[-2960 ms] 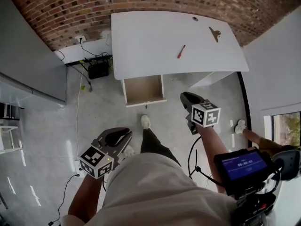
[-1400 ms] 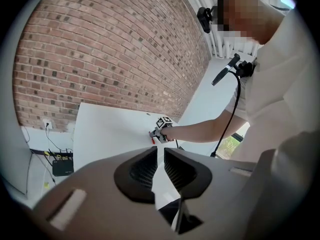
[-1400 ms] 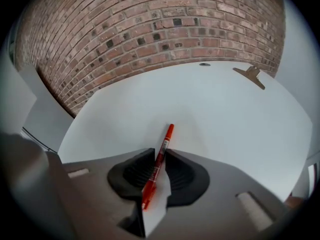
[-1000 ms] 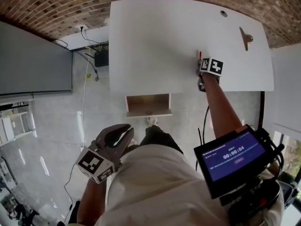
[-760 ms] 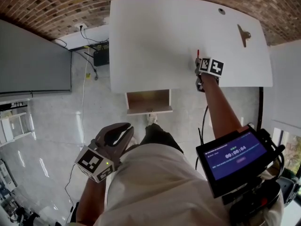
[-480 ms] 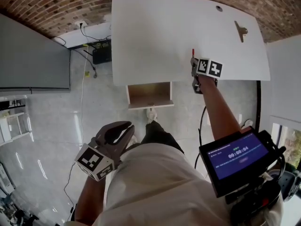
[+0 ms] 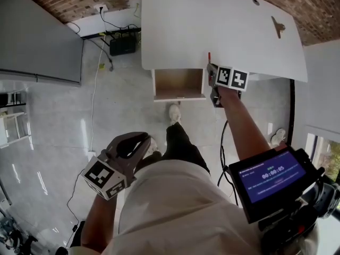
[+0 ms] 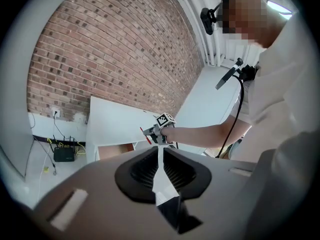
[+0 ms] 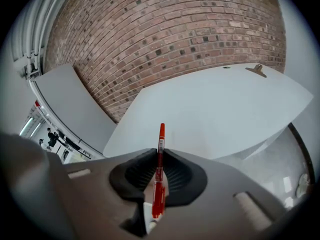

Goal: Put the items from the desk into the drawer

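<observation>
A red pen (image 9: pixel 160 170) stands upright between the jaws of my right gripper (image 9: pixel 159 160), which is shut on it. In the head view that right gripper (image 7: pixel 211 72) hovers at the white desk's (image 7: pixel 234 31) front edge, just right of the open wooden drawer (image 7: pixel 179 84), with the pen's tip (image 7: pixel 209 55) poking toward the desk. A metal binder clip (image 7: pixel 276 26) lies on the desk's far right, also seen as a small clip (image 9: pixel 257 70) in the right gripper view. My left gripper (image 7: pixel 139 141) hangs low by the person's waist, shut and empty.
A brick wall (image 9: pixel 165 29) runs behind the desk. A grey panel (image 7: pixel 42 36) stands at the left, with cables and a black box (image 7: pixel 123 45) on the floor beside it. The person's foot (image 7: pixel 174 113) is in front of the drawer. A screen (image 7: pixel 271 180) sits at the lower right.
My right gripper has carried the red pen off the desk's middle and back to its front edge beside the drawer. The left gripper has stayed low.
</observation>
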`<state>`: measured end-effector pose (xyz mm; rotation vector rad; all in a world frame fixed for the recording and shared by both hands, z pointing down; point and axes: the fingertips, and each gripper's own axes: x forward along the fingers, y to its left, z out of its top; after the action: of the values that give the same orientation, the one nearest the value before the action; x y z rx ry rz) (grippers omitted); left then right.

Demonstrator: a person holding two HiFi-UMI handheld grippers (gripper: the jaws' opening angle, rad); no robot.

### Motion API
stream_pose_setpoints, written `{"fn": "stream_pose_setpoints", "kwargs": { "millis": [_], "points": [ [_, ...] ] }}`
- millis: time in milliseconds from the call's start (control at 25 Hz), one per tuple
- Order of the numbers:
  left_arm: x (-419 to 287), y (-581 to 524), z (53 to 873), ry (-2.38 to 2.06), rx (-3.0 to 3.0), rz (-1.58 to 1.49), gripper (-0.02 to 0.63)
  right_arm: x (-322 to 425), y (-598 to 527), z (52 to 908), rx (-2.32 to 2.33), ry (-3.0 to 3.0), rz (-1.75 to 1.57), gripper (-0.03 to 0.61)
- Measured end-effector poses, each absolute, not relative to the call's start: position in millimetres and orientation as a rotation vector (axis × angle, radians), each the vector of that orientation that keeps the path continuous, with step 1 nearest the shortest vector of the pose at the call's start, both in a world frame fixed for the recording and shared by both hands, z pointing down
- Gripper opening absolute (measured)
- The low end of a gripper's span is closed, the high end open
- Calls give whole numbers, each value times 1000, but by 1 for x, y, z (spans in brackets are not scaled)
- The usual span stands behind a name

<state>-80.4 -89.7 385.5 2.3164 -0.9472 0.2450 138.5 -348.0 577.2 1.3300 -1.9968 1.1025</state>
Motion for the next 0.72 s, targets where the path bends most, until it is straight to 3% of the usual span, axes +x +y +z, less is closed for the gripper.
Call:
{"fn": "stream_pose_setpoints", "kwargs": {
  "millis": [400,720],
  "points": [
    [-118,-15,407,-974,2264,267,11,71,-258,618,1220,-1994,1105,43],
    [-130,10,431,-1009,2214,288,8,57,-257,692,1208,-1934,1161,43]
  ]
}}
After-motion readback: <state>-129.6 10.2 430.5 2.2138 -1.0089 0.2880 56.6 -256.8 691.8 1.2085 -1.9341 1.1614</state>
